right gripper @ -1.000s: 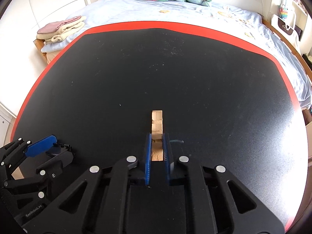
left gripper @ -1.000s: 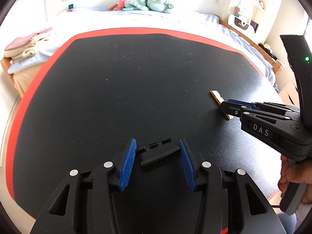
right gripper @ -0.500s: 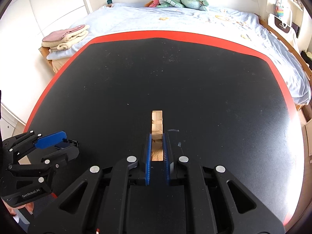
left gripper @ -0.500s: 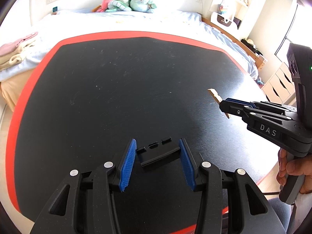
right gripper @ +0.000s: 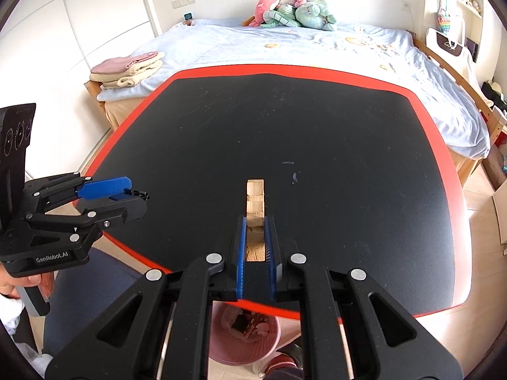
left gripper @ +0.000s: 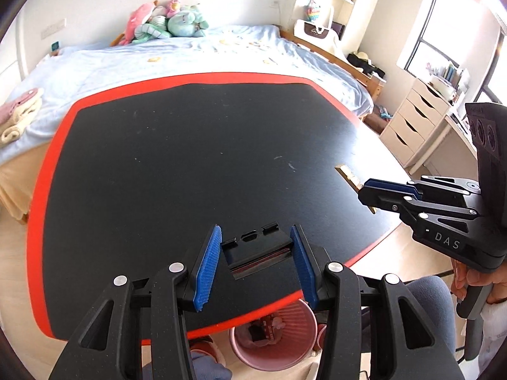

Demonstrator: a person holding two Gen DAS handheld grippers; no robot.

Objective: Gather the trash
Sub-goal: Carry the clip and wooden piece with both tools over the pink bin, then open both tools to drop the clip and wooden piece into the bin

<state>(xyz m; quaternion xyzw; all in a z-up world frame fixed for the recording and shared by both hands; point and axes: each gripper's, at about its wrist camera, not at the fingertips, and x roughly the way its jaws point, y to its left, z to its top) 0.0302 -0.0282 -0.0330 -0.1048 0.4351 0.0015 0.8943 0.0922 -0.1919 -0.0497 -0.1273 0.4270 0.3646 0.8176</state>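
My left gripper [left gripper: 255, 247] is shut on a flat black plastic piece [left gripper: 258, 250] held crosswise between its blue pads, lifted above the near edge of the black table [left gripper: 177, 158]. My right gripper [right gripper: 255, 224] is shut on a pale wooden strip [right gripper: 255, 198] that sticks out forward past its fingertips, also raised off the table. In the left wrist view the right gripper [left gripper: 364, 190] shows at the right with the wooden strip [left gripper: 347, 172]. The left gripper [right gripper: 133, 194] appears at the left of the right wrist view. A pink bin [left gripper: 274, 332] with trash inside stands on the floor below the table edge.
The table has a red border [right gripper: 285, 69]. Behind it is a bed [right gripper: 285, 44] with plush toys [right gripper: 294, 8] and folded towels [right gripper: 126, 69]. White drawers [left gripper: 415, 120] stand at the right. A blue-grey chair seat [left gripper: 427, 297] and the person's hand [left gripper: 475, 278] are near the bin [right gripper: 247, 332].
Both grippers rose and drew back from the table with their pieces held. The table's near edge, the floor and the pink bin have come into view below them.
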